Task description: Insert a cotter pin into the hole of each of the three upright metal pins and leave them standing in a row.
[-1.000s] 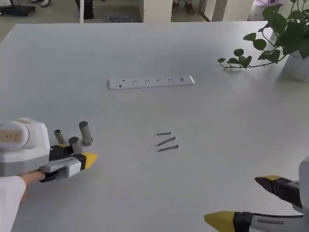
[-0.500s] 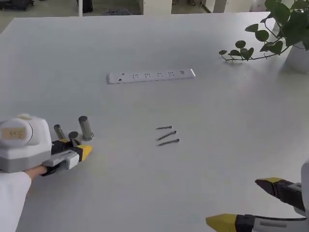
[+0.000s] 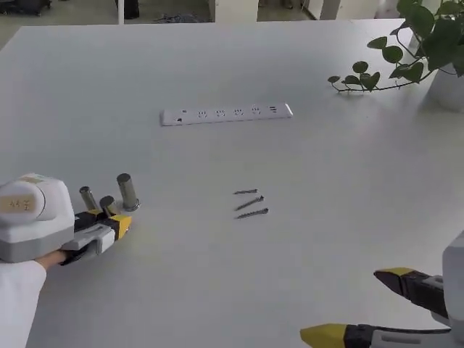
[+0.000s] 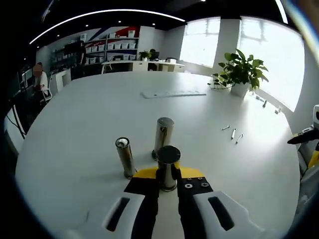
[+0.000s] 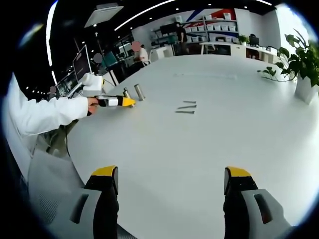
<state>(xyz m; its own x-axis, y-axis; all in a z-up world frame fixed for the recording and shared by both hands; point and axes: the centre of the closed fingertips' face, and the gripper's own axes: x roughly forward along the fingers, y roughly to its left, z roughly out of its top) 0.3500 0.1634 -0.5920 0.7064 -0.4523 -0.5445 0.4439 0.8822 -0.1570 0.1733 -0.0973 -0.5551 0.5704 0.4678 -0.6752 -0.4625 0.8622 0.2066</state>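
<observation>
1. Three upright silver metal pins (image 4: 163, 134) stand bunched near the left edge of the white tabletop (image 3: 326, 181). They are a tall thick cylinder (image 3: 127, 192), a thin post (image 3: 87, 197) and a short dark-capped stub (image 3: 107, 205).
2. Over the last second the left gripper (image 3: 119, 225), white-bodied with yellow-tipped black jaws, has drawn its tips back. A second ago they reached past the cluster; now they sit level with the stub.
3. That suggests the approach is over and the first pin is in hand. It can now be steadied while a cotter pin goes through its hole.
4. In the left gripper view the stub stands upright between the two jaws and touches both. The yellow tips show just behind its base, so this gripper is clenched on the stub. The tall cylinder stands just behind it and the thin post just to one side, both clear of the jaws.
5. Three small grey cotter pins (image 3: 250, 202) lie loose side by side at mid-table, well apart from both grippers. They keep the same place below the white power strip (image 3: 226, 114) as before. None is inserted yet, so the task is barely begun.
6. The right gripper (image 3: 355, 304) hangs over the table's near right edge. Its jaws are spread wide with nothing between them, and it has hardly shifted. Fetching the first cotter pin looks like its job.
</observation>
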